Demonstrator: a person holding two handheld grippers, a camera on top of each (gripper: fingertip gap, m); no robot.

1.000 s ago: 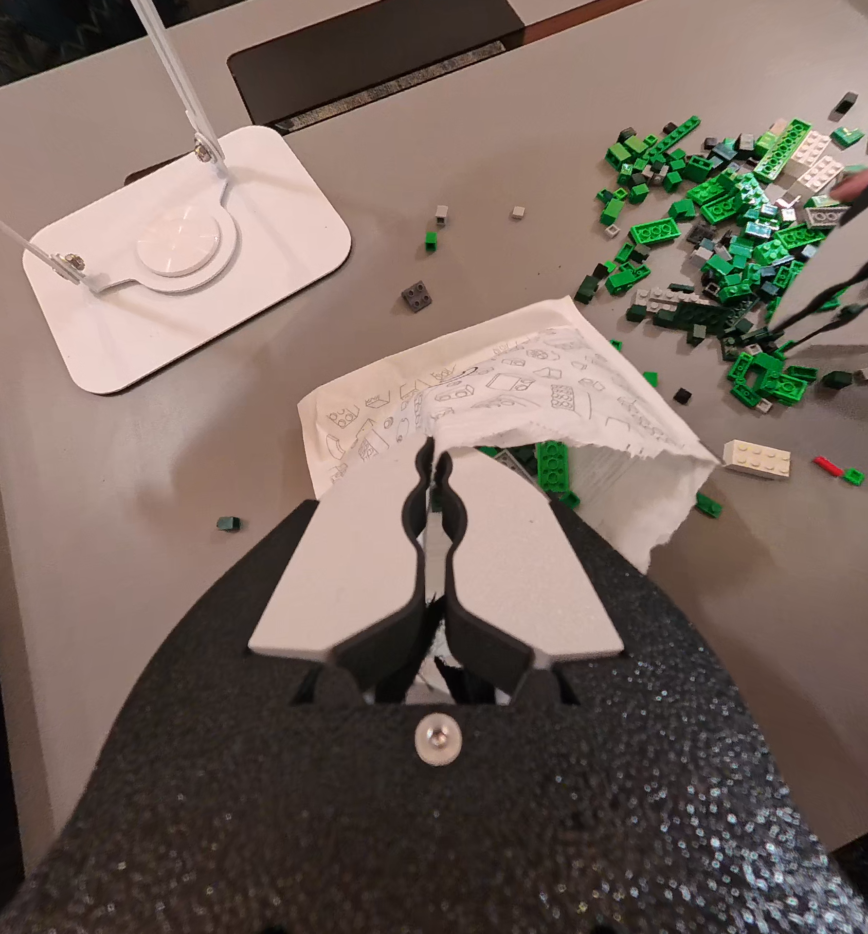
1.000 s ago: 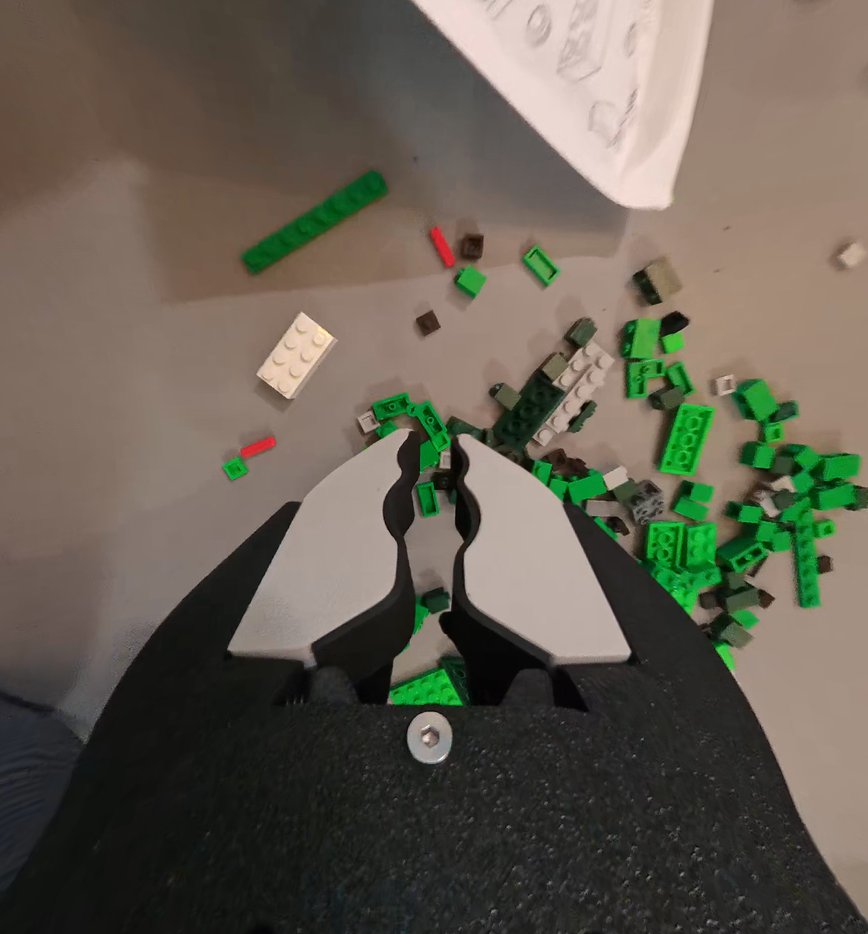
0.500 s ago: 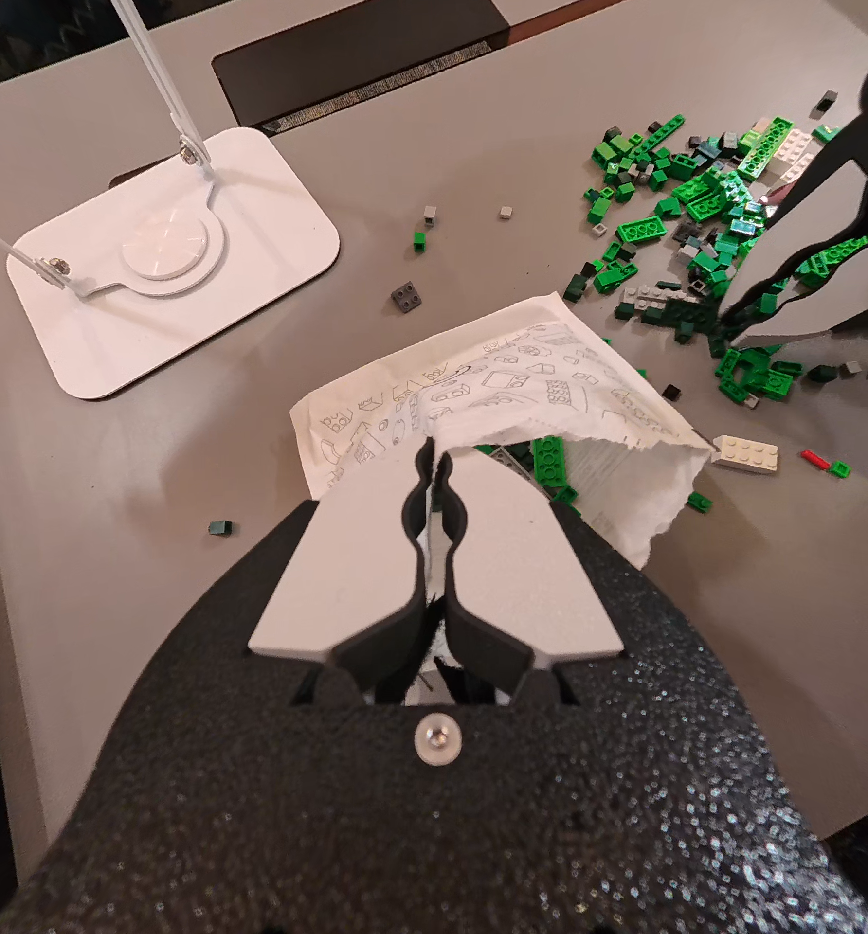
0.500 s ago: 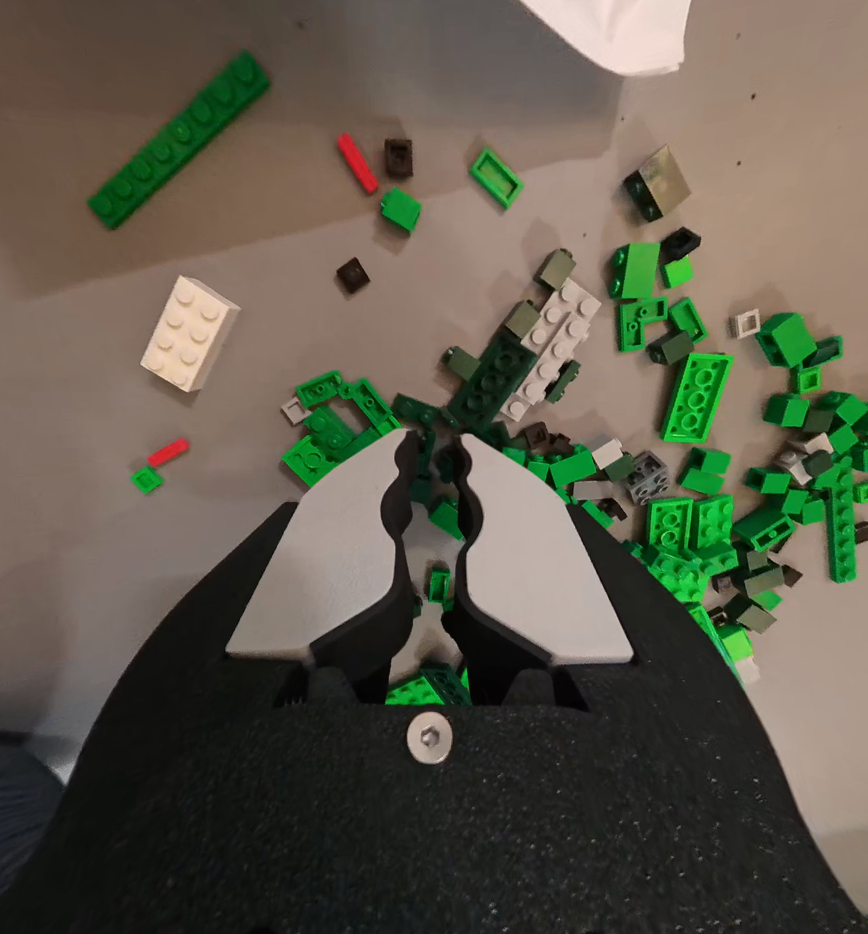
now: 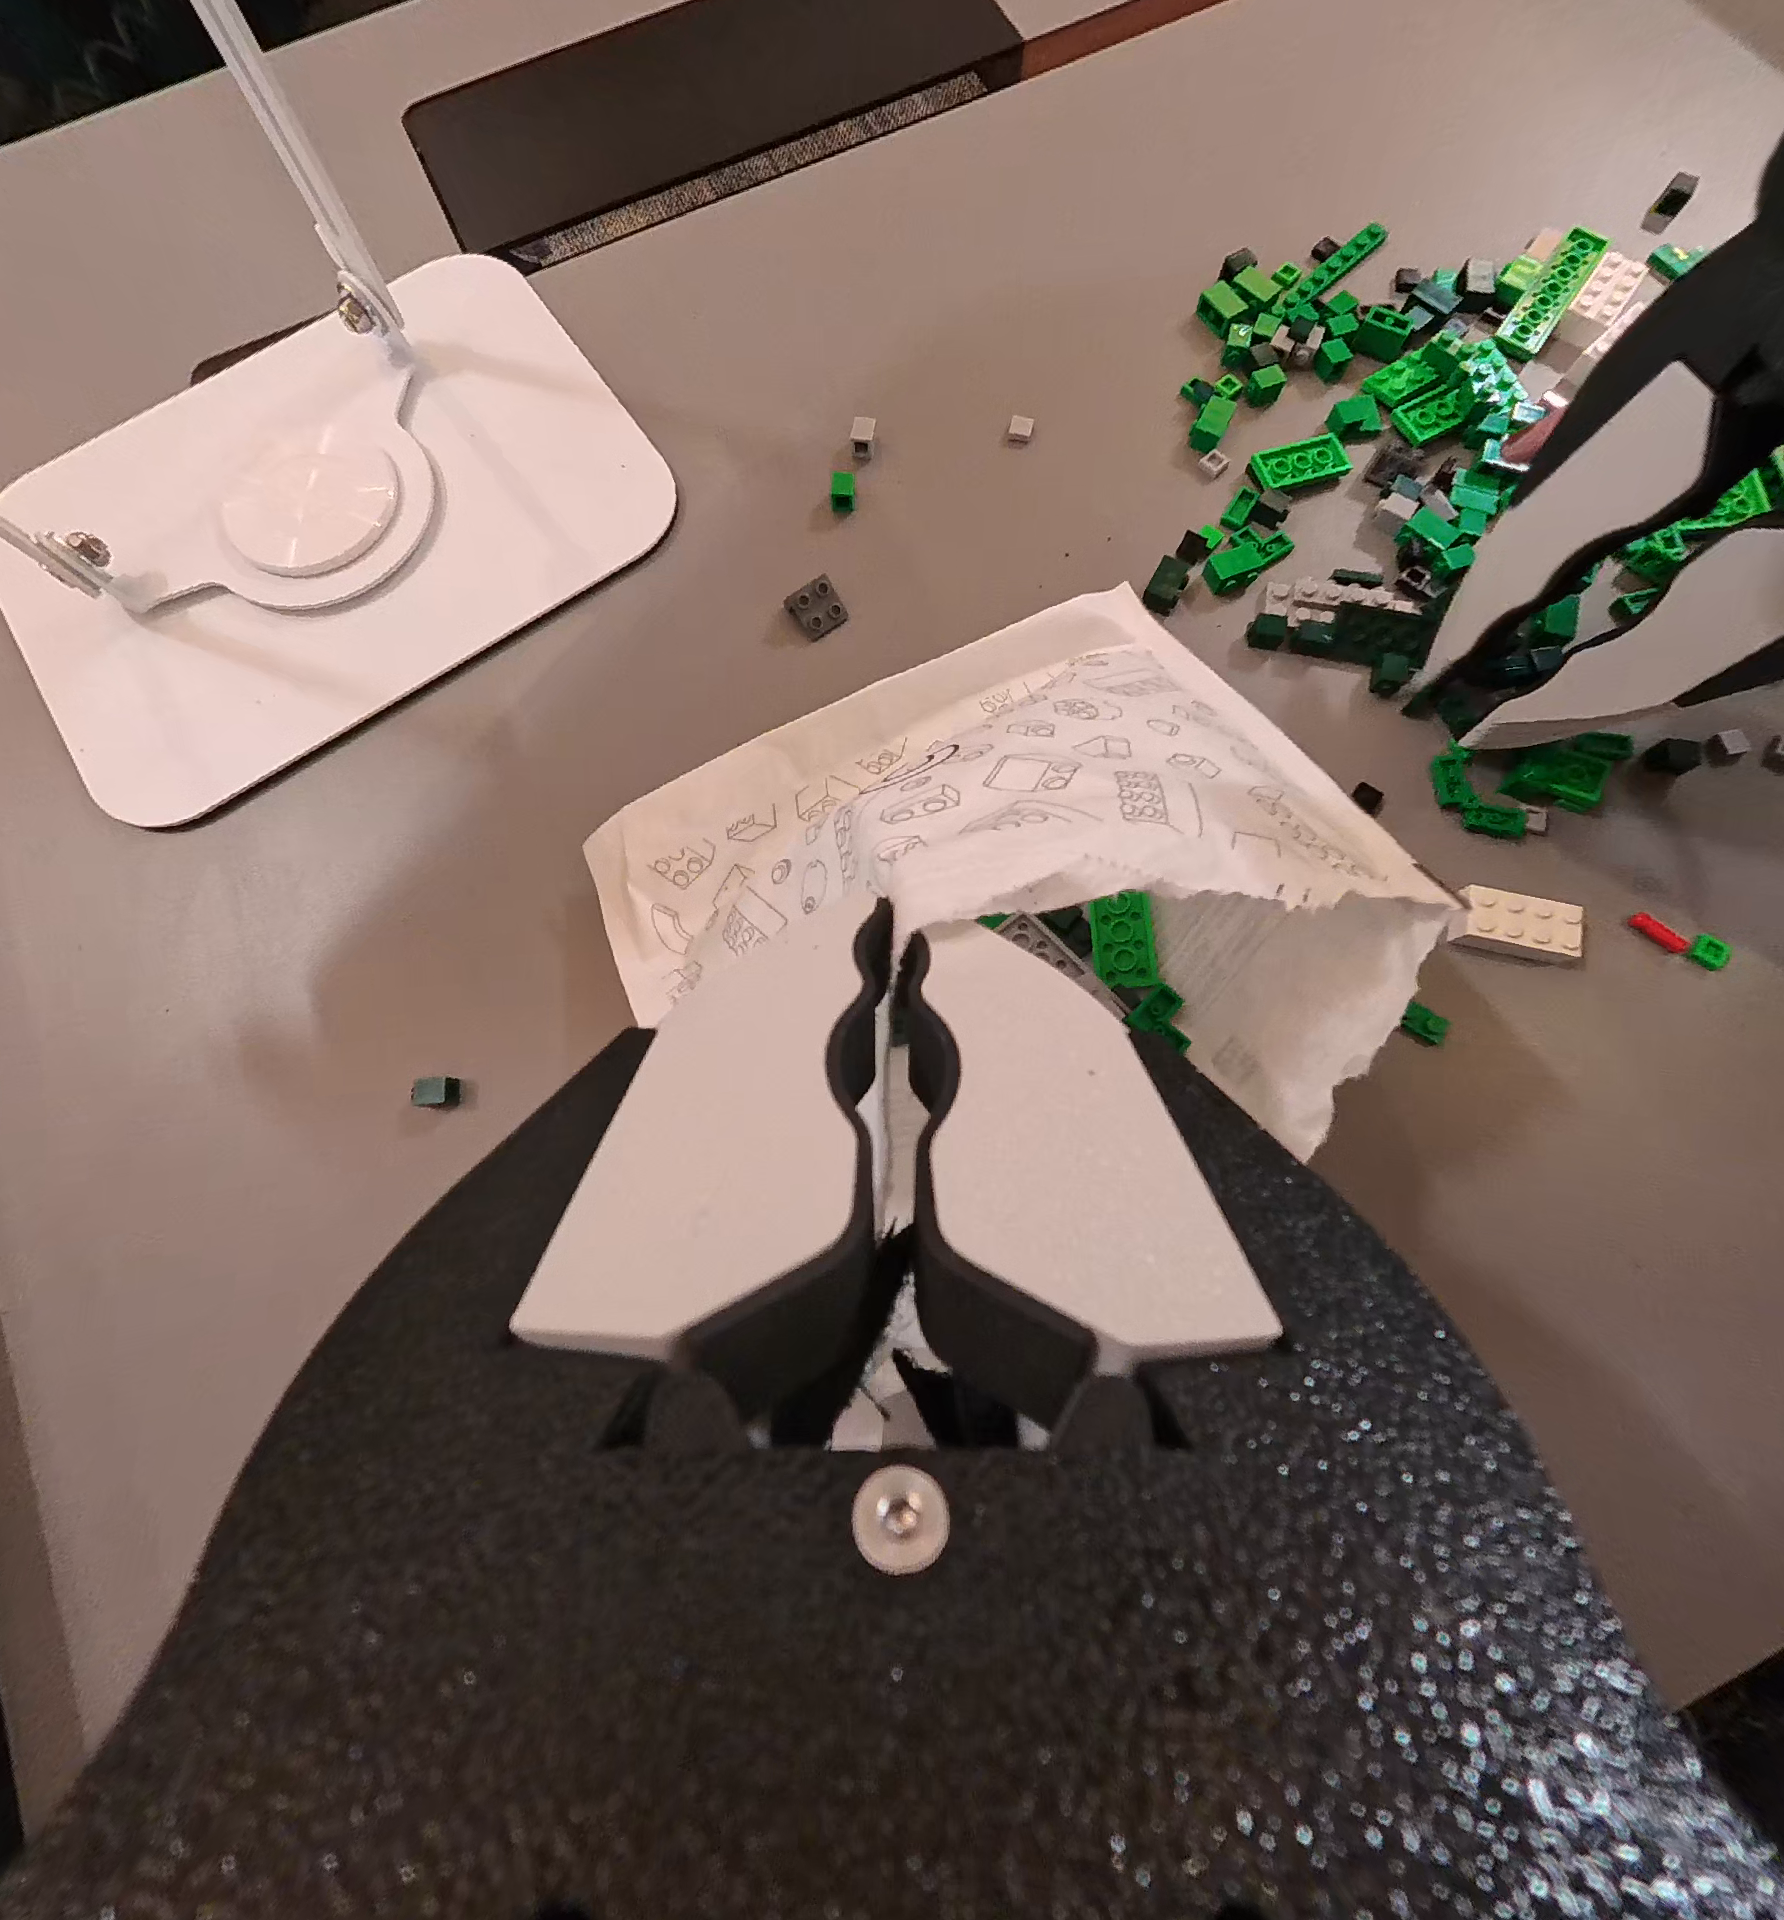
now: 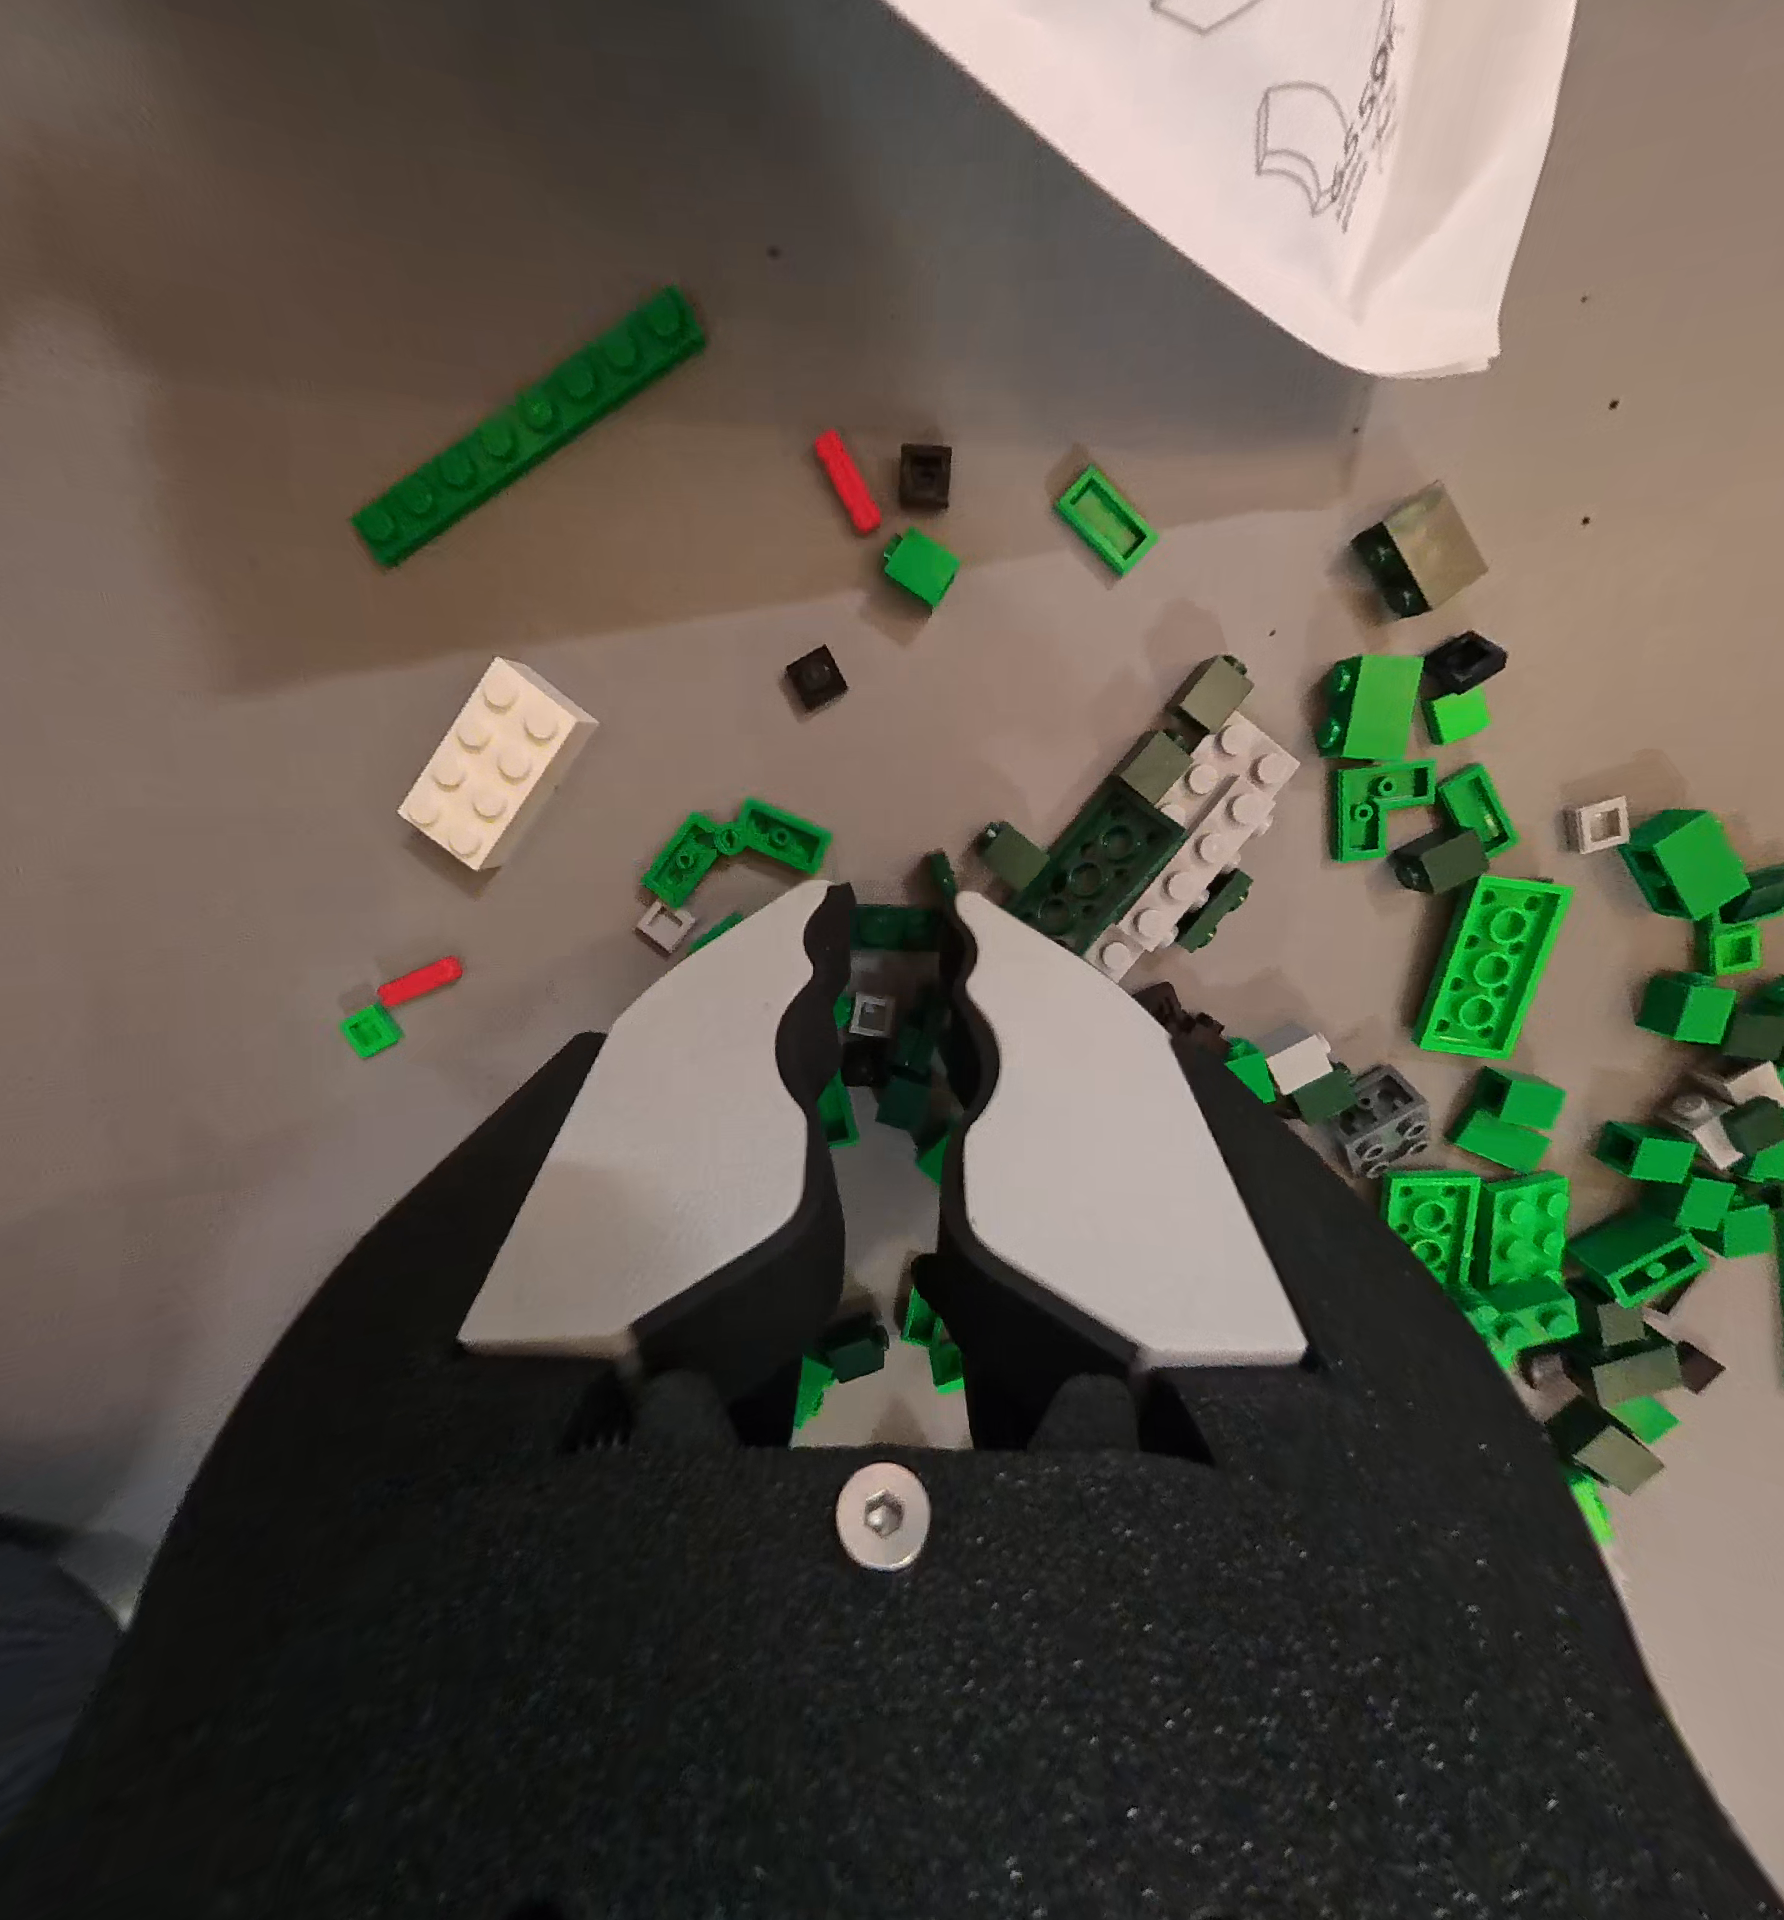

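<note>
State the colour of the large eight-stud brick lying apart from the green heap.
White brick, shown best in the right wrist view.

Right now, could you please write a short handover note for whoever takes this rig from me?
Left gripper: shut on the torn edge of the white paper bag, holding its mouth up; a few green bricks lie inside.
Right gripper: open, nothing held, tips low over the near edge of the loose brick pile on the grey table.
Lying apart from the pile: a white brick, a long green plate and two small red pieces.
Done: bag torn open, most bricks out on the table.
Left: bricks unsorted, none joined that I can see.
</note>
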